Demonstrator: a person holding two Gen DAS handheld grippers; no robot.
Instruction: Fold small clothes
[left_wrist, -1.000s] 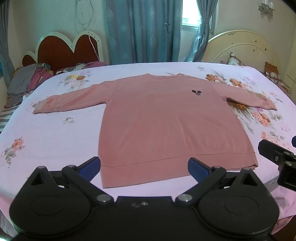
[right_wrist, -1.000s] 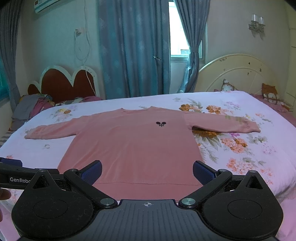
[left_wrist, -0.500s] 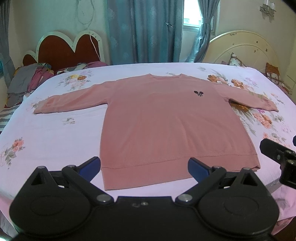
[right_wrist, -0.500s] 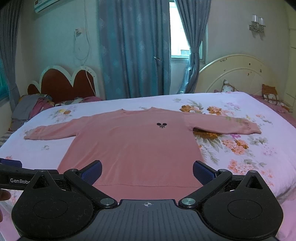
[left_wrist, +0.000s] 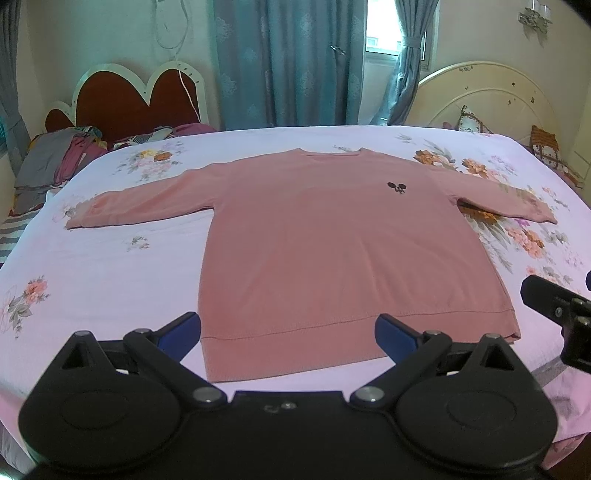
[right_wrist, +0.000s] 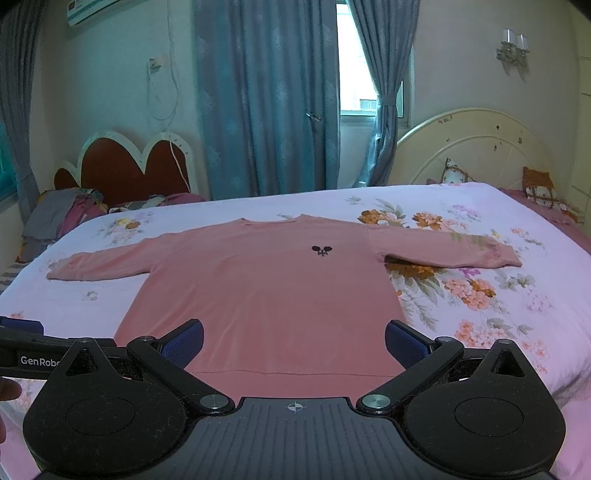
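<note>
A pink long-sleeved sweater (left_wrist: 332, 251) lies flat and face up on the bed, both sleeves spread out, with a small black logo (left_wrist: 397, 187) on the chest. It also shows in the right wrist view (right_wrist: 280, 295). My left gripper (left_wrist: 288, 334) is open and empty, held above the hem near the bed's front edge. My right gripper (right_wrist: 293, 341) is open and empty, also above the hem. The right gripper's body shows at the right edge of the left wrist view (left_wrist: 557, 310).
The bed has a pale pink floral sheet (left_wrist: 92, 273). A pile of clothes (left_wrist: 51, 166) lies at the far left by a red headboard (left_wrist: 136, 99). A cream headboard (left_wrist: 487, 99) and cushions (left_wrist: 546, 147) stand at the far right. Blue curtains hang behind.
Both grippers have drifted slightly; the sweater sits a little lower and to the right in the left wrist view. The sweater itself has not moved. Both grippers stay open.
</note>
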